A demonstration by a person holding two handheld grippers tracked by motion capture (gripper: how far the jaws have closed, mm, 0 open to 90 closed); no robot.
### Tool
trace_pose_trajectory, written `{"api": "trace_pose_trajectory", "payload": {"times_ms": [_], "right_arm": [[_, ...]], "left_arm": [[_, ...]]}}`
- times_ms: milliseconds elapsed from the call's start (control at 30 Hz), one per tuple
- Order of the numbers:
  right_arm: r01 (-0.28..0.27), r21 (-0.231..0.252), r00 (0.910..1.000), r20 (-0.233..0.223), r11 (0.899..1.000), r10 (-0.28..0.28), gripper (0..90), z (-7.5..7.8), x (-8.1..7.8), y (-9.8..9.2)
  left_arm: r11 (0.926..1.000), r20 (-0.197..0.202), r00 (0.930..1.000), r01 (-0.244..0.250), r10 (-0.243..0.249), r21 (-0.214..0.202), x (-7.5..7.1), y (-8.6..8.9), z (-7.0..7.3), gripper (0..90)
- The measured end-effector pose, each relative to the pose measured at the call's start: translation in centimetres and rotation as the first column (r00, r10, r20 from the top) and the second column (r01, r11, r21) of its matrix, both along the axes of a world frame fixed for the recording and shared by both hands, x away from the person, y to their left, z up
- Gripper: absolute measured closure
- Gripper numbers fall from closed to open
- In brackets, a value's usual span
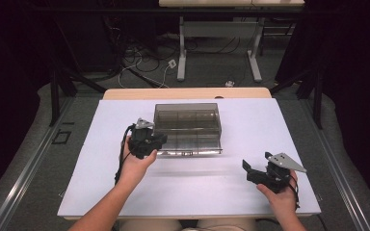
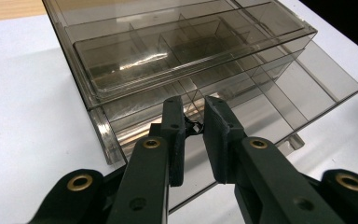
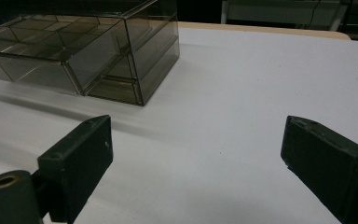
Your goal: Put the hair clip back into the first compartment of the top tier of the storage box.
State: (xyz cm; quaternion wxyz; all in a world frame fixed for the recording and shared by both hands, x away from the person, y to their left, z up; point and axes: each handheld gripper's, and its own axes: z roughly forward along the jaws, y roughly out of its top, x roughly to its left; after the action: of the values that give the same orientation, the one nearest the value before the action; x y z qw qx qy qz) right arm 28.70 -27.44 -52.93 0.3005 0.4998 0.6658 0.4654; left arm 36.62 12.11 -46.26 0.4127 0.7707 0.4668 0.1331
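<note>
White table [image 1: 250, 192] — right tongs [image 1: 248, 169] over bare room.

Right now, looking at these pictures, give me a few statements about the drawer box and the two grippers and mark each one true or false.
1. The bottom drawer of the smoky plastic drawer box is pulled out. True.
2. The right gripper is clamped on the box. False: it hovers open over the white table, apart from the box.
3. The left gripper is at the drawer's front edge, jaws nearly closed. True.
4. The drawers are packed with screws. False: the compartments look empty.
</note>
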Motion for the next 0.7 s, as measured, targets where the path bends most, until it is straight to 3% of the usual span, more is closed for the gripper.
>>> {"api": "trace_pose_trajectory", "payload": {"times_ms": [700], "right_arm": [[0.0,0.008,1.0,-0.005,1.0,0.0,8.8,0.0,-0.1,0.0]], "left_arm": [[0.9997,-0.022,0.9998,-0.001,0.002,0.026,0.6,-1.1,-1.0,78.2]]}}
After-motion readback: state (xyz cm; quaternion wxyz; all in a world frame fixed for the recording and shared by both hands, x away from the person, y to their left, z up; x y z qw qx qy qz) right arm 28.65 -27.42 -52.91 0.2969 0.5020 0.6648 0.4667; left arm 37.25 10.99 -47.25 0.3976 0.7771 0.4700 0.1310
